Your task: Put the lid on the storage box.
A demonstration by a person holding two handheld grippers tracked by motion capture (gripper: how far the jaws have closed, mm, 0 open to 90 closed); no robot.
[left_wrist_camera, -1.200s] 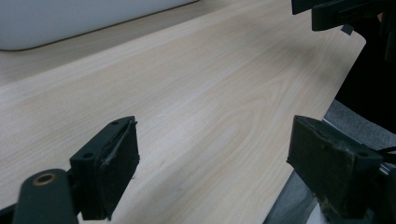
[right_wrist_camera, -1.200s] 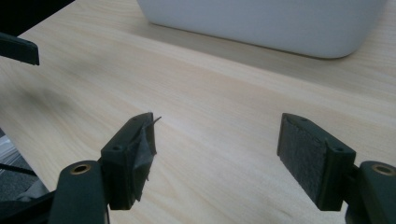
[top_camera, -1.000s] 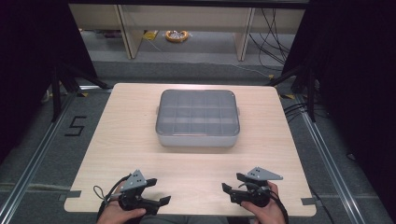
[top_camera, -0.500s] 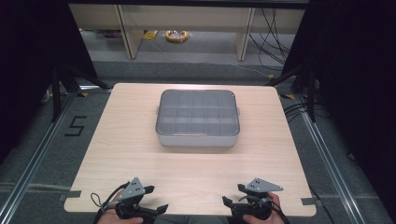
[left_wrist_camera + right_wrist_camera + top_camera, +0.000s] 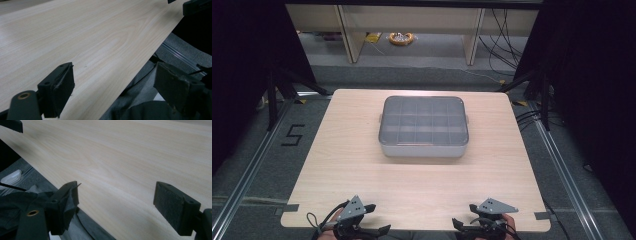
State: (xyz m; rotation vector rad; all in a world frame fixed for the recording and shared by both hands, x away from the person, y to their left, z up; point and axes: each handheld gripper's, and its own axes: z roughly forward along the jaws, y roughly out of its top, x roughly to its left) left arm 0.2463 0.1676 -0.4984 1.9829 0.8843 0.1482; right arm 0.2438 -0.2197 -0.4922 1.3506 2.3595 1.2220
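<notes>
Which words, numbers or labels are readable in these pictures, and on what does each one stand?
"5": black tape mark on the grey floor, left of the table.
No print can be seen on the grey compartment box, nor on the left gripper or the right gripper.
The yellow object on the floor beyond the table is too small to read.

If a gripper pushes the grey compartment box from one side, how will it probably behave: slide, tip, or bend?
The compartment box looks low and wide with a flat base, so it would probably slide on the smooth wooden table rather than tip. Its walls look like rigid plastic, so little bending seems likely. The compartments seem empty through the lid, so it is probably light.
</notes>
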